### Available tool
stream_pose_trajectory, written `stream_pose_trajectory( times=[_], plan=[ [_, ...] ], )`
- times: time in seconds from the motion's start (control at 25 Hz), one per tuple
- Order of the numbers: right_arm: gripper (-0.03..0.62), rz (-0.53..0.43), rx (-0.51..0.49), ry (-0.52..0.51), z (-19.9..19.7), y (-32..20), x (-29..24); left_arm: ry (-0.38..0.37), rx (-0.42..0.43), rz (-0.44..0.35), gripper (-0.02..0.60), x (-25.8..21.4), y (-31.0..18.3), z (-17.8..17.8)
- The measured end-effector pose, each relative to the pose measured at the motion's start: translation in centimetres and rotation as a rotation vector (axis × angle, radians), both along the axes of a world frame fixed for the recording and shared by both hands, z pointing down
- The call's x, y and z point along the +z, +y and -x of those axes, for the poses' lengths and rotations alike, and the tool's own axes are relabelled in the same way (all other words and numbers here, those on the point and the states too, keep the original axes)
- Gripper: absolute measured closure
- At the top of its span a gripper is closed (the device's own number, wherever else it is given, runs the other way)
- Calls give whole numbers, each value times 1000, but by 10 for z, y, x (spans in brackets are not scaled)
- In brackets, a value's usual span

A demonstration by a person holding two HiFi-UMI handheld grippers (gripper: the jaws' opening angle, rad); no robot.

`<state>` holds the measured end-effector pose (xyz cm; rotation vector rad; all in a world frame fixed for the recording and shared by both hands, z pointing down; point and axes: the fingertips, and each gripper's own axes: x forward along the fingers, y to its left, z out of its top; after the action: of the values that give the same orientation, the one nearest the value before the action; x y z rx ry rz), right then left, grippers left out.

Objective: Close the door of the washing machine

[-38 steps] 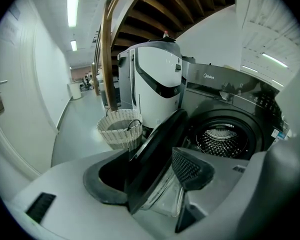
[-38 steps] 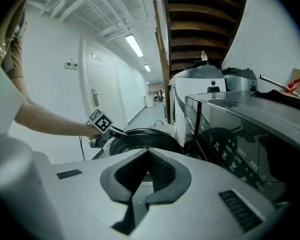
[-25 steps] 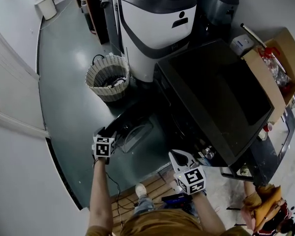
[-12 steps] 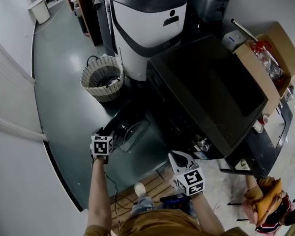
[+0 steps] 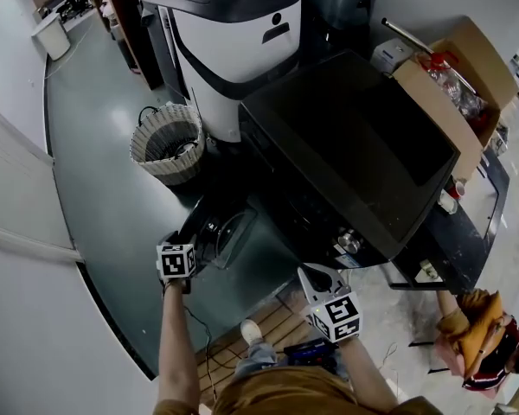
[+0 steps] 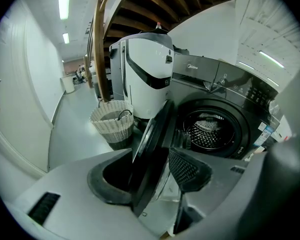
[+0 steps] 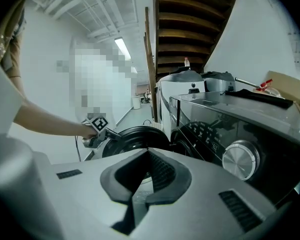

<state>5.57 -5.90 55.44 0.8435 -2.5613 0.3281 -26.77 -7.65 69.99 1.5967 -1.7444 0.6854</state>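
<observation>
Beyond the fingers of the left gripper (image 6: 150, 176) and to their right, the washing machine (image 6: 217, 91) is seen with its round mouth uncovered. Its door (image 6: 151, 149) is swung open, and the rim is placed between these fingers, which are closing but are not pressed on it. Farther past the same fingers, well apart, a wicker basket (image 6: 111, 120) is set on the floor, while the fingers of the right gripper (image 7: 147, 171) are brought together on nothing, near the front of the machine.

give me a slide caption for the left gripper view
Left gripper, jaws closing around the edge of the open washing machine door, drum visible behind
</observation>
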Motion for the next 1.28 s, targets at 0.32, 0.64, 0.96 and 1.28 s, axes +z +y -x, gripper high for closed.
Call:
stream_pose_trajectory(
  times=[0.32,0.64,0.96,1.28],
  plan=[
    [582,-7,4,-2,-3,8,-2,0,43,13,356,1,5,-15],
    [582,-19,36,-10,-8,11,-9,20,59,28,365,1,11,-33],
    [582,-32,40,-12,-8,12,-15,53,73,36,370,0,15,-50],
    [582,-41,53,-28,-13,12,-19,151,62,37,373,2,16,-72]
  ],
)
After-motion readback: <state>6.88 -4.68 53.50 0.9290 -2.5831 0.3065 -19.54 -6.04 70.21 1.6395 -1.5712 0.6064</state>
